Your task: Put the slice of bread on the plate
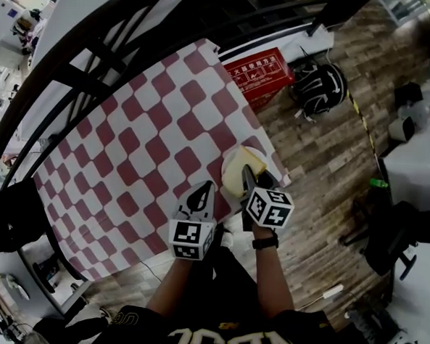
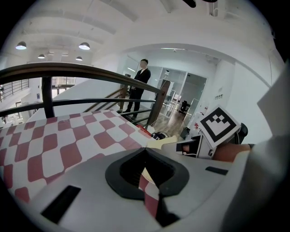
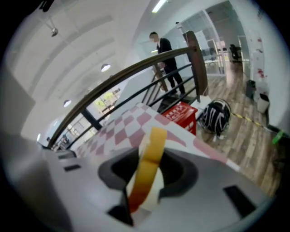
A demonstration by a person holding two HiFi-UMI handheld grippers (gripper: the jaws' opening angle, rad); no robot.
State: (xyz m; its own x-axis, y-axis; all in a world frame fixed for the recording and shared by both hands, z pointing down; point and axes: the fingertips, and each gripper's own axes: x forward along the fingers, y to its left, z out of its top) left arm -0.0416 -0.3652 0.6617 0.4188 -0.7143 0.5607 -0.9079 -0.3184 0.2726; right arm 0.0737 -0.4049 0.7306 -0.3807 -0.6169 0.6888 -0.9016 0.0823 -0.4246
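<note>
A pale slice of bread [image 1: 251,161] with a yellow crust hangs over the white plate [image 1: 230,177] near the right front edge of the red-and-white checked table [image 1: 144,149]. My right gripper [image 1: 248,177] is shut on the slice. In the right gripper view the slice [image 3: 152,156] stands edge-on between that gripper's [image 3: 146,179] jaws. My left gripper [image 1: 204,192] hovers just left of the plate, shut, with nothing in it. In the left gripper view only a thin slit of checked cloth shows between that gripper's [image 2: 146,177] jaws, and the right gripper's marker cube [image 2: 219,125] sits close on the right.
A dark railing [image 1: 99,51] curves along the table's far side. On the wooden floor beyond the table's right corner stand a red box [image 1: 261,74] and a black helmet [image 1: 318,87]. A person [image 2: 138,84] stands far off by the railing.
</note>
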